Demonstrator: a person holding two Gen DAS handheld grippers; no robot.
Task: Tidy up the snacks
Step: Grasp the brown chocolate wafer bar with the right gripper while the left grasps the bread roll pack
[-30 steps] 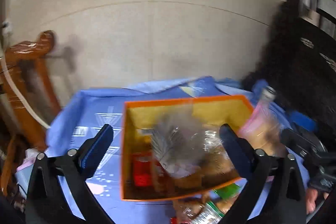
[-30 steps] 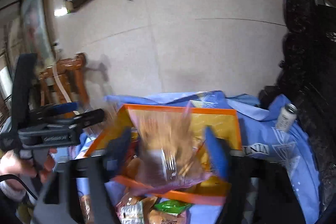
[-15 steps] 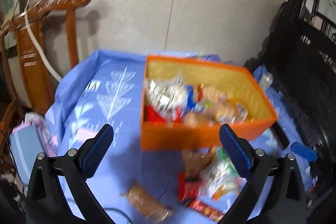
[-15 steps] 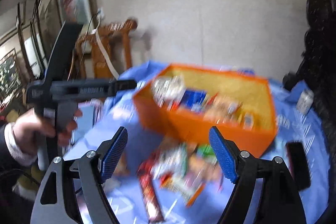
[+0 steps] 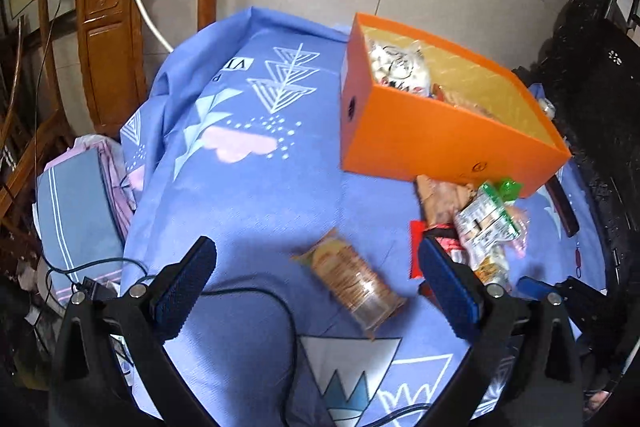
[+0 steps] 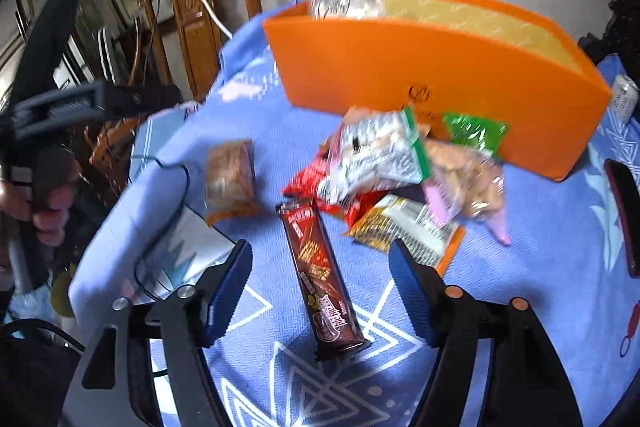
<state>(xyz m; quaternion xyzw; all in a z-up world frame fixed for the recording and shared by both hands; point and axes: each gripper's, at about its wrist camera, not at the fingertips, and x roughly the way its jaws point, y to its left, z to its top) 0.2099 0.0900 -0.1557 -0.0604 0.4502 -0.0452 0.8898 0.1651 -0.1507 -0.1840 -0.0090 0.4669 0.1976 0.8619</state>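
Observation:
An orange box (image 5: 432, 143) (image 6: 420, 67) with several snack packs in it stands on the blue patterned cloth (image 5: 248, 187). A clear roll of biscuits (image 5: 352, 285) (image 6: 230, 179) lies on the cloth between the fingers of my open left gripper (image 5: 316, 285), which hovers above it. A pile of snack bags (image 5: 484, 227) (image 6: 384, 171) lies before the box. My right gripper (image 6: 320, 283) straddles a long dark chocolate-biscuit pack (image 6: 318, 277); its jaws are closing, pads apart from the pack.
A carved wooden chair (image 5: 108, 23) stands behind the table's left edge, with folded cloths (image 5: 76, 203) beside it. A black cable (image 5: 240, 295) crosses the cloth near me. A dark flat device (image 6: 626, 211) lies at the right. A small can (image 6: 624, 99) stands right of the box.
Both grippers have dropped from above the box toward the cloth. The right one let its bag go, moved over the dark pack and narrowed. The left came over the biscuit roll.

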